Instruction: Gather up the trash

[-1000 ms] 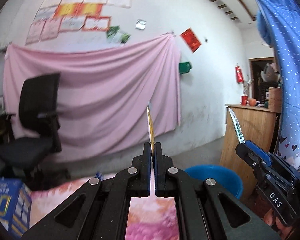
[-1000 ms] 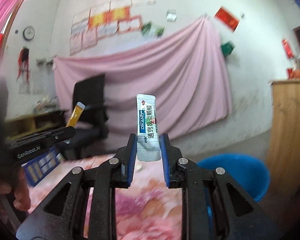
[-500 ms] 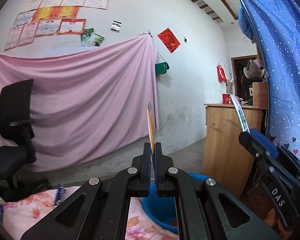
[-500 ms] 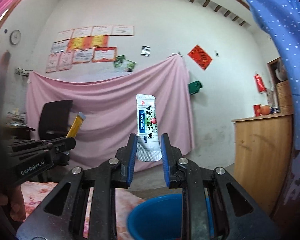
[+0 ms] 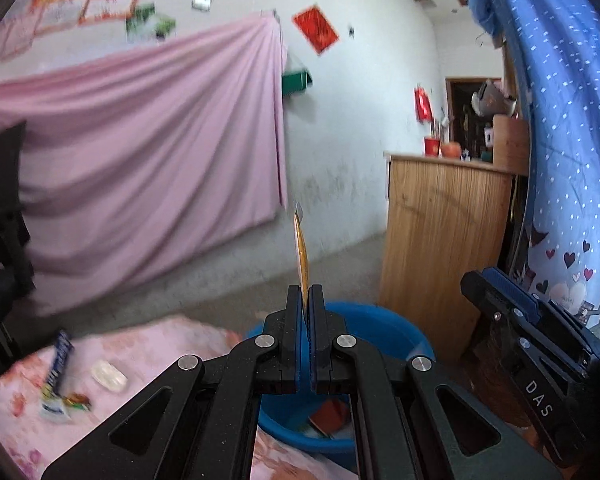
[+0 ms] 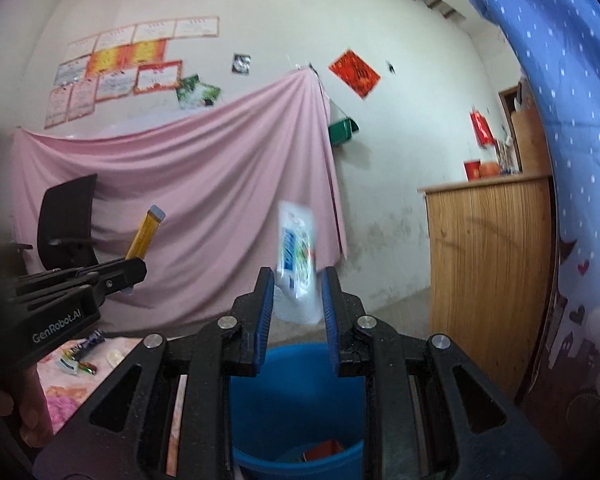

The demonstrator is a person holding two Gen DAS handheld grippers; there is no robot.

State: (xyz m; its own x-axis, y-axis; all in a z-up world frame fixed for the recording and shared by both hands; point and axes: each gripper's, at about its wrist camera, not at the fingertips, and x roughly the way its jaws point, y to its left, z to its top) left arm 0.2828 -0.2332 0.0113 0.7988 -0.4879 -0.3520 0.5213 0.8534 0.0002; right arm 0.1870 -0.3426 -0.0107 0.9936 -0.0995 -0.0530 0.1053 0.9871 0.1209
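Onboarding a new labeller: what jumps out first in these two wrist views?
The round blue plastic tub low at centre, red trash already inside. Above it the right hand-held gripper holds a white-and-blue printed sachet upright, and the left hand-held gripper is shut on a thin yellow packet. Behind hangs a big pink cloth on the wall.

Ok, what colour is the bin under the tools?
Blue; the bin shows best in the right wrist view.
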